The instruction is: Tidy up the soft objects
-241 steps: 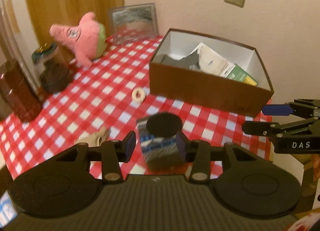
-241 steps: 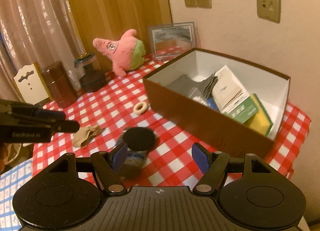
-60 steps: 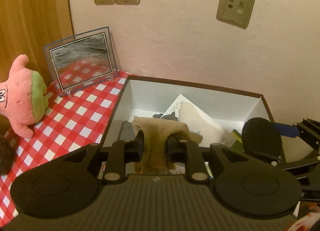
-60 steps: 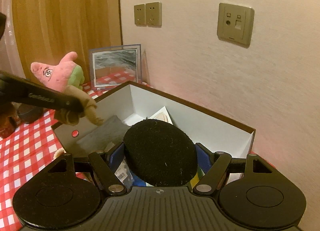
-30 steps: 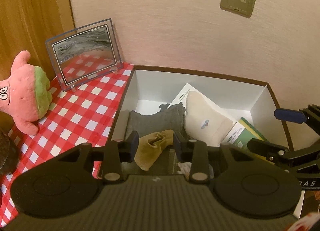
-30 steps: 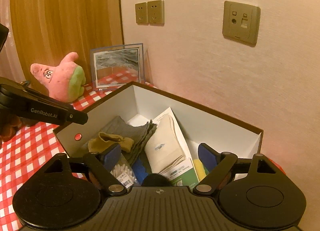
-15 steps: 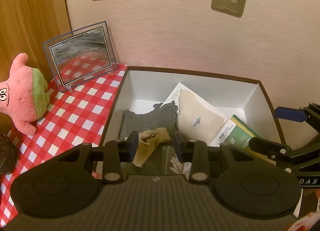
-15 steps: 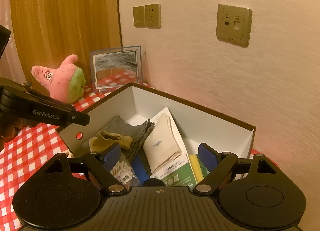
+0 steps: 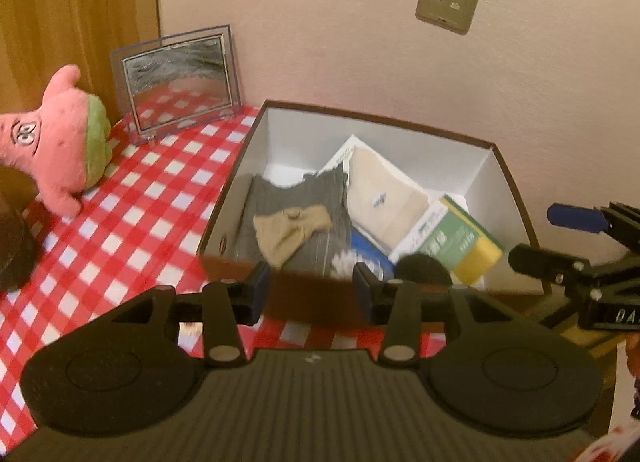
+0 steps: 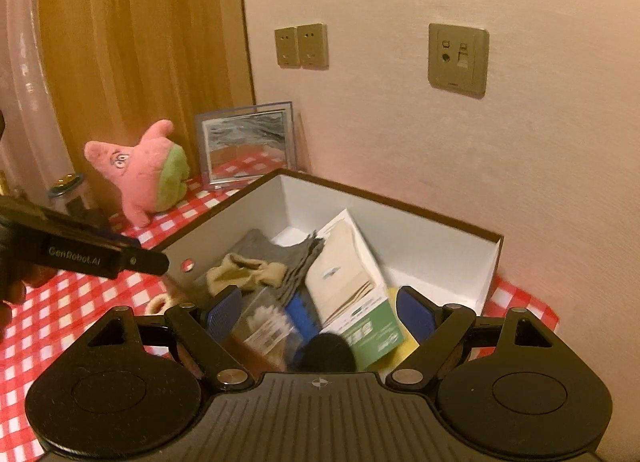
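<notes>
Pink wall, red-checked tablecloth (image 9: pixel 132 214) under everything. Brown box (image 9: pixel 404 126) sits ahead of both grippers, against the wall. Pink plush toy (image 9: pixel 60 138) far left of the left gripper (image 9: pixel 312 290), whose jaws are opening, nothing between them. Right gripper (image 10: pixel 320 312) wide apart, empty. Tan sock (image 9: pixel 290 232) lies in the box just ahead of the left gripper; black round pad (image 10: pixel 326 354) at the box's near edge.

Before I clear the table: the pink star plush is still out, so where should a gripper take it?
Grip the pink star plush across its narrow top point, which sticks up clear of the green shorts. Come from the box side, since the plush stands upright near the curtain with open checked tablecloth in front.
</notes>
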Motion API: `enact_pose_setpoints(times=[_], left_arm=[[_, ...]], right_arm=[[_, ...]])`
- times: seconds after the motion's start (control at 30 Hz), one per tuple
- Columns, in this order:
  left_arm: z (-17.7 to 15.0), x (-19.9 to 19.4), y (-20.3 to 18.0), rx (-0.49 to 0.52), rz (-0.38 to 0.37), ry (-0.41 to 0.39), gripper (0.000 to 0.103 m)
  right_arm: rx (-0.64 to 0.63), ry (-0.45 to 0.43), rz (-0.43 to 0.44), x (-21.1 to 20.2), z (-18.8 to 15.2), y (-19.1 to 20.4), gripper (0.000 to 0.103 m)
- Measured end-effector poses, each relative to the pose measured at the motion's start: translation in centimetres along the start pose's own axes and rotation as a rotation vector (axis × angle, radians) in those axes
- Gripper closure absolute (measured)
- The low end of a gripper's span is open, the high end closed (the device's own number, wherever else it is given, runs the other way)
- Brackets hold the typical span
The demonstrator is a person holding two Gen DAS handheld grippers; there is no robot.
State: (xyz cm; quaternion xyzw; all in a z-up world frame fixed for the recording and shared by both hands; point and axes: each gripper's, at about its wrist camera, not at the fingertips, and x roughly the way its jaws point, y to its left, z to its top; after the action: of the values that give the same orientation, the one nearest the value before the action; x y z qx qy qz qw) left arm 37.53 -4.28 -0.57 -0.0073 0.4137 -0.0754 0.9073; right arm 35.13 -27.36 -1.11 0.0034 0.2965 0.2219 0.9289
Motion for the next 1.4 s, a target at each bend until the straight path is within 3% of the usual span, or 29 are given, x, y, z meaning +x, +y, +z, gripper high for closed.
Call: enact_pose_setpoints(times=[0.1, 0.4, 0.7, 1.03, 1.4], left_arm=[[-1.9, -1.4, 0.7, -0.019, 0.01, 0.003, 0.055], [-7.2, -5.3, 3.2, -0.136, 0.037, 0.027, 0.054], [-11.5, -7.9, 4.7, -0.183, 0.096, 0.064, 0.048], [-15.3, -8.8, 5.7, -0.213, 0.135, 0.133, 0.045], [-17.3, -8.4, 7.2, -0.242, 0.164, 0.164, 0.045]], right_arm=[[0.001, 0.001, 0.022, -1.1, -0.8, 1.0, 0.019], [-0.009, 0.024, 0.093, -2.9, -2.9, 4.9, 0.019], [-0.032, 0.098, 0.164, -2.2, -5.3, 8.9, 0.019], [-0.048, 0.199, 0.215, -0.4, -8.8, 12.9, 0.019], [-0.057, 0.264, 0.24, 1.7, -10.5, 15.1, 0.019]])
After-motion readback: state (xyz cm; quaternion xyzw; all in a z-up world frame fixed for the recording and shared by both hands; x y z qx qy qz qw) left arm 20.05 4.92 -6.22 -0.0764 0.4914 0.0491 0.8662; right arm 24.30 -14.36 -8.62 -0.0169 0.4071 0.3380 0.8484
